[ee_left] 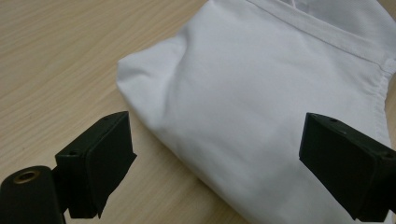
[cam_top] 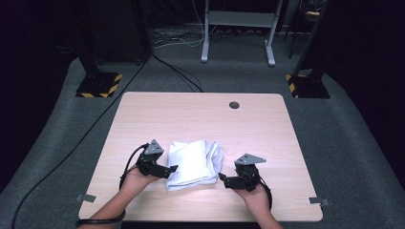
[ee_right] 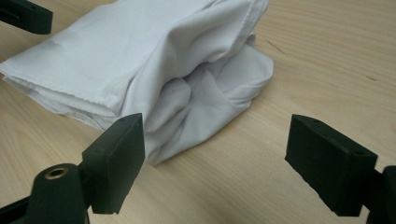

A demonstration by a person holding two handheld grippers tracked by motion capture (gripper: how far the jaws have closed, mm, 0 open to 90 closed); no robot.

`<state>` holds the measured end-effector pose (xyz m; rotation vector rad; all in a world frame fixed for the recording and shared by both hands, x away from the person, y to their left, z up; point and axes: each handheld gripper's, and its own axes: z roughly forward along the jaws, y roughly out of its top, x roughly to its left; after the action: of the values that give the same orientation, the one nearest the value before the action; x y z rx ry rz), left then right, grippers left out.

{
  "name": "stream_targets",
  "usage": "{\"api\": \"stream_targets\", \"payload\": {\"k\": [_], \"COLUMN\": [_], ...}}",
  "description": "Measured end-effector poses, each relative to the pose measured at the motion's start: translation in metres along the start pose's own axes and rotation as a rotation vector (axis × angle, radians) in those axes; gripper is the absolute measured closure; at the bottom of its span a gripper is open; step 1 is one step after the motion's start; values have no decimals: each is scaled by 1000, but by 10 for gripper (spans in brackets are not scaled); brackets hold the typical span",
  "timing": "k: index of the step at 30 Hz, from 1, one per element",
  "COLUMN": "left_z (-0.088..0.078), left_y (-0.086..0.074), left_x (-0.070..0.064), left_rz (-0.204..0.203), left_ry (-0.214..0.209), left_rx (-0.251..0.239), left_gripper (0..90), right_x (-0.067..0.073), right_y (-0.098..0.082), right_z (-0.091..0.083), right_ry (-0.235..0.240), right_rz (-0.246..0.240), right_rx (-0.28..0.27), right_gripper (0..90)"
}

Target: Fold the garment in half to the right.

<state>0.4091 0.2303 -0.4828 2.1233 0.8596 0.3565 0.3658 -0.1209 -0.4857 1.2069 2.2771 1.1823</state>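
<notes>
One white cloth point(cam_top: 195, 163) lay folded on the tabletop point(cam_top: 200, 114), near the front edge. There were two tools, one on each side of it. The left tool point(cam_top: 173, 168) sat just beside the cloth's left edge. The right tool point(cam_top: 222, 177) sat just beside its right edge. Each tool was held in one hand, so two hands, the left hand point(cam_top: 135, 180) and the right hand point(cam_top: 255, 194).

The high view showed the whole tabletop, with one small dark hole point(cam_top: 234, 105) near the back. It also showed two metal tabs point(cam_top: 86, 198) at the front corners, a grey floor point(cam_top: 363, 143) and one white frame point(cam_top: 237, 28) standing far behind.

The left gripper view showed the smooth flat top of the cloth point(ee_left: 261, 102) and a sewn hem along one side. The left tool point(ee_left: 217, 158) there had its jaws spread wide, above the cloth, not pinching it.

The right gripper view showed the bunched, folded side of the cloth point(ee_right: 187, 88), with soft layers tucked in. The right tool point(ee_right: 215, 158) had its jaws wide apart too, with bare wood between them. One jaw stood just beside the cloth. Neither tool gripped anything.
</notes>
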Motion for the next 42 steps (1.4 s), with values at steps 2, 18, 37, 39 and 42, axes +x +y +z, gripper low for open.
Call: {"api": "stream_targets", "payload": {"k": [2, 18, 37, 39, 42], "left_z": [-3, -15, -17, -18, -17], "left_y": [-3, -29, -53, -54, -56], "left_x": [2, 15, 45, 47, 50], "left_rz": [-15, -98, -213, -219, -227], "left_ry": [-1, 9, 64, 68, 82], "left_rx": [-10, -32, -25, -24, -20], "left_gripper": [98, 92, 88, 88, 91], "right_x": [-1, -14, -47, -49, -50], "right_y": [-2, -11, -31, -32, -33], "right_z": [-1, -9, -18, -18, -18], "right_ry": [-1, -16, -69, -78, -89], "right_rz": [4, 31, 163, 159, 158], "right_rx": [-1, 20, -6, -5, 1], "right_gripper": [185, 170, 165, 165, 164]}}
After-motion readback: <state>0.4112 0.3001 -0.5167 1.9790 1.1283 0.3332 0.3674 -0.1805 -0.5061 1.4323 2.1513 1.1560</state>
